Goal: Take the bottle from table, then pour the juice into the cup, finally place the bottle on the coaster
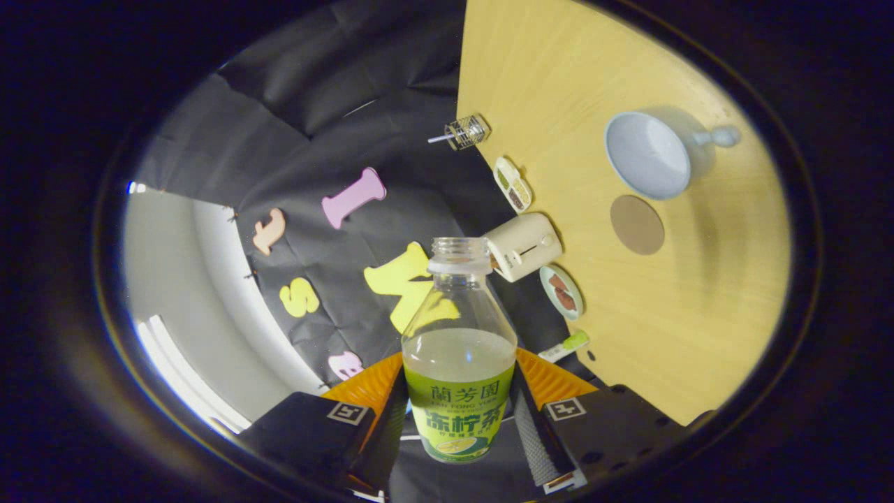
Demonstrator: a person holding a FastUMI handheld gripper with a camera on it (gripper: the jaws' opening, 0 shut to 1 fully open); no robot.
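Wooden table (698,335) tilts beyond; gripper (457,419) pinches the uncapped bottle (457,349), whose neck points along the fingers, cup (649,155) off beside its mouth.

Bottle (459,349) between the jaws; cup (649,154) and coaster (636,224) side by side on the table (698,314) beyond.

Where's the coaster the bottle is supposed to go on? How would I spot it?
Look on the light wooden table, next to the pale blue cup. The coaster is the flat brown circle there. Unlike everything around it, it is plain and lies flush. The gripper is shut on the bottle.
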